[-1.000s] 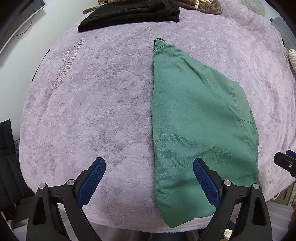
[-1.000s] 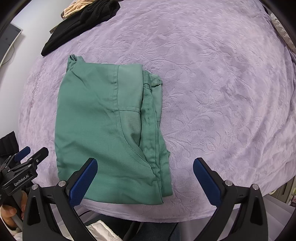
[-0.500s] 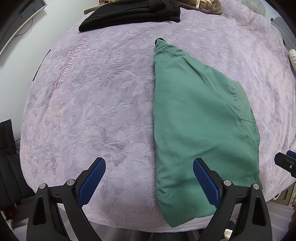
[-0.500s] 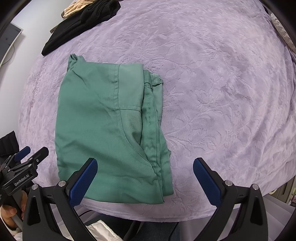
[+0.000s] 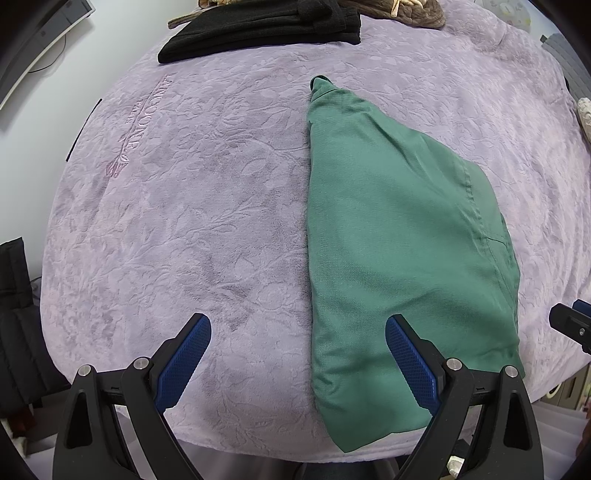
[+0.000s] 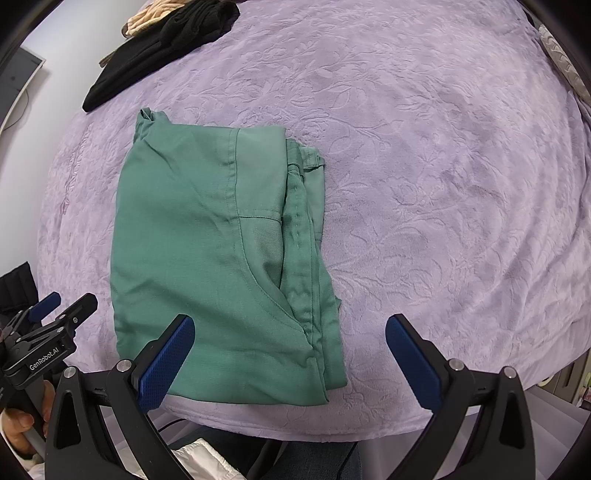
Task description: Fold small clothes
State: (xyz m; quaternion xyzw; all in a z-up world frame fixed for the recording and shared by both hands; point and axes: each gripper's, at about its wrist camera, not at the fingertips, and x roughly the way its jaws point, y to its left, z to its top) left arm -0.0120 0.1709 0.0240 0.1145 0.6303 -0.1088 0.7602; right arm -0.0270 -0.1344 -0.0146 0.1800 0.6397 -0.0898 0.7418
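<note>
A green garment (image 5: 399, 236), folded into a rough rectangle with its pocket and waistband on the right side, lies flat on the lilac embossed blanket (image 5: 207, 206); it also shows in the right wrist view (image 6: 221, 251). My left gripper (image 5: 297, 360) is open and empty, hovering near the garment's near left edge. My right gripper (image 6: 288, 354) is open and empty, above the garment's near right corner. The left gripper also shows at the left edge of the right wrist view (image 6: 48, 332).
A pile of black clothes (image 5: 266, 29) with a brown item (image 5: 402, 9) lies at the far edge of the blanket; it also shows in the right wrist view (image 6: 162, 51). The blanket's near edge (image 6: 332, 428) drops off just below the garment. A black bag (image 5: 16, 306) stands at the left.
Both grippers have drifted very slightly; the garment sits a touch lower in both views. Nothing was gripped or released.
</note>
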